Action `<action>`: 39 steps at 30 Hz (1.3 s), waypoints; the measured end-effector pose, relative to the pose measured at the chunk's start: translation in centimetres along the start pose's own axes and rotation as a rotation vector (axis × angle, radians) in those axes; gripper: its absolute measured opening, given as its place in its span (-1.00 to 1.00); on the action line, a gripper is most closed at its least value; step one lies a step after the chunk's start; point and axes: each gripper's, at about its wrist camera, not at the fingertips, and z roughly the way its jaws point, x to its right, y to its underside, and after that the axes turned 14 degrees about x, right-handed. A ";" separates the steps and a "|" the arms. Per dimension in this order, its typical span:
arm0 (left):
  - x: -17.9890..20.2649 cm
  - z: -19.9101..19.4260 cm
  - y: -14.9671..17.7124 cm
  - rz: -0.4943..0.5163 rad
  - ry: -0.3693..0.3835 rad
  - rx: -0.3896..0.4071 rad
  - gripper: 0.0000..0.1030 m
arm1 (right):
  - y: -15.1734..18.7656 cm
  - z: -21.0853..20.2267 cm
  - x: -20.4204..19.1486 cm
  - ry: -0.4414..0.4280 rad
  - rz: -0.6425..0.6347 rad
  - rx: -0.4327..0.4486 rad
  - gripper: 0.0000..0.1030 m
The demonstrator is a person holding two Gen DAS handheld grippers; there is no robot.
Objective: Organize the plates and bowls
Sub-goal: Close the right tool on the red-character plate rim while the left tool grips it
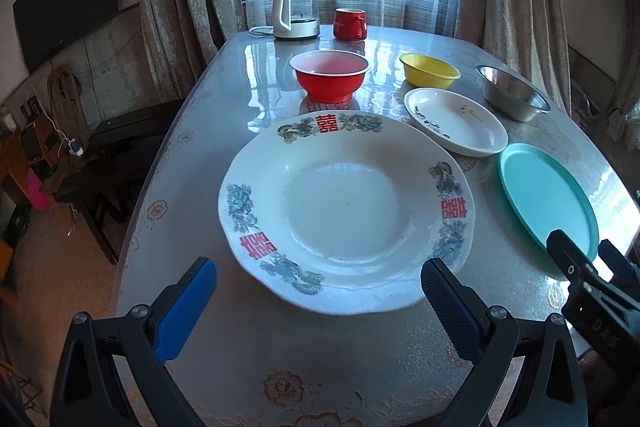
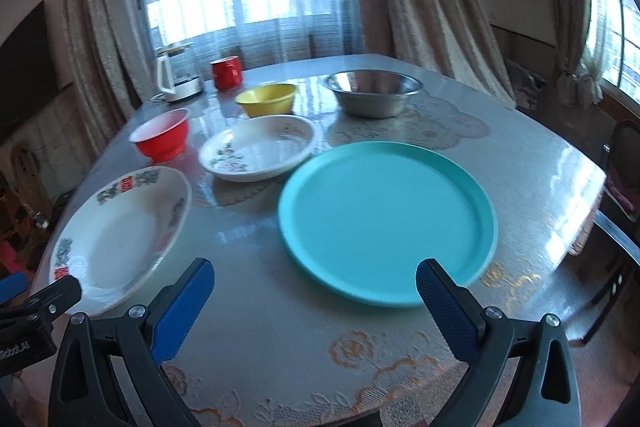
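Note:
A big white plate with red characters (image 1: 344, 207) (image 2: 120, 231) lies just ahead of my left gripper (image 1: 318, 291), which stands open and empty, short of its near rim. A teal plate (image 2: 384, 223) (image 1: 548, 199) lies in front of my right gripper (image 2: 314, 291), also open and empty. Behind them sit a small white floral plate (image 1: 456, 121) (image 2: 258, 149), a red bowl (image 1: 329, 73) (image 2: 162, 139), a yellow bowl (image 1: 430, 70) (image 2: 267, 99) and a steel bowl (image 1: 512, 93) (image 2: 372, 93).
An oval table (image 1: 280, 359) under a glossy lace-pattern cover holds everything. A white kettle (image 1: 294, 11) and a red mug (image 1: 350, 23) stand at its far edge by the curtained window. A dark chair (image 2: 616, 227) stands at the table's right side; a low bench (image 1: 116, 155) is at the left.

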 end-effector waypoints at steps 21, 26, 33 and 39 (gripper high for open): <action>-5.2 3.5 -1.2 -0.132 0.003 -0.084 1.00 | -0.6 3.4 -3.2 -0.251 -0.048 -0.062 0.98; -6.9 4.1 -1.4 -0.182 0.021 -0.075 1.00 | -0.6 4.4 -4.2 -0.296 -0.087 -0.067 0.86; -9.2 5.1 -1.1 -0.365 0.191 -0.057 1.00 | -0.6 6.3 -5.1 -0.424 -0.005 -0.097 0.70; -9.1 6.1 -1.1 -0.379 0.190 -0.039 0.99 | -0.8 8.4 -6.6 -0.466 0.018 -0.111 0.43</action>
